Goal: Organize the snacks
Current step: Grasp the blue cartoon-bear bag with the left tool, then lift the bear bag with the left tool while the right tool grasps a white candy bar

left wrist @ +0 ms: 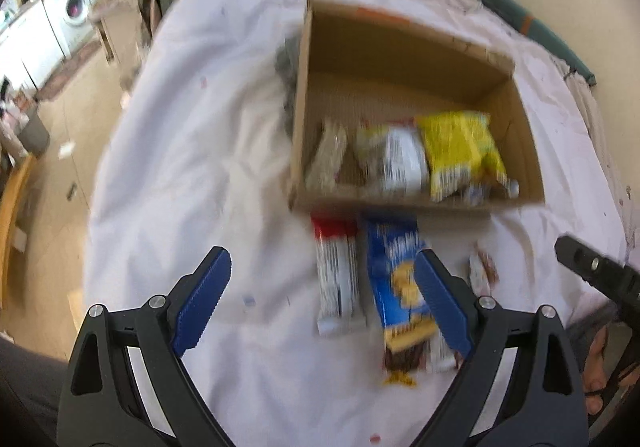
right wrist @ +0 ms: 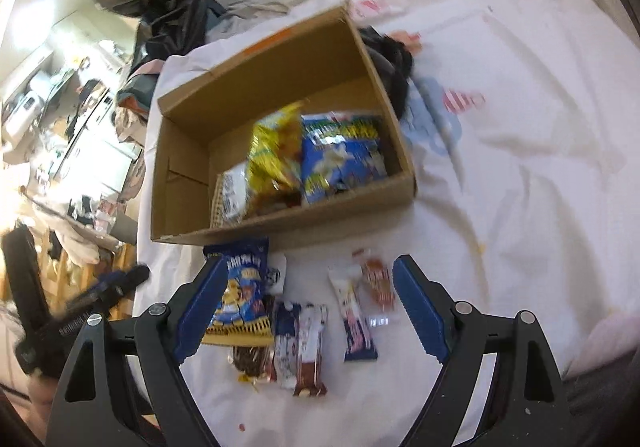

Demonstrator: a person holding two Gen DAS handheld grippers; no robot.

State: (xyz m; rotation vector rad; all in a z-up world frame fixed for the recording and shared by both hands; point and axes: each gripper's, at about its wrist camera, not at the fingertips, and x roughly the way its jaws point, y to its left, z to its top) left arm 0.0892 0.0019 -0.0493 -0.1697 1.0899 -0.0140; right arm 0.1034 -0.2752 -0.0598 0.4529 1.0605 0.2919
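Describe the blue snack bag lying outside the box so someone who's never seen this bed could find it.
Start at the open cardboard box on the white sheet. A row of snacks lies just outside its near wall. The blue bag is the one nearest the box's left corner, the widest there, with a yellow band along its bottom edge.

From my left camera, the bed sheet (left wrist: 192, 151) lies bare from 9 to 12 o'clock, easy passage. The cardboard box (left wrist: 400, 203) walls off 1 o'clock; its far half stands unfilled. Through my right camera, snack bars (right wrist: 304, 347) crowd 6 o'clock, while 3 o'clock is open sheet.
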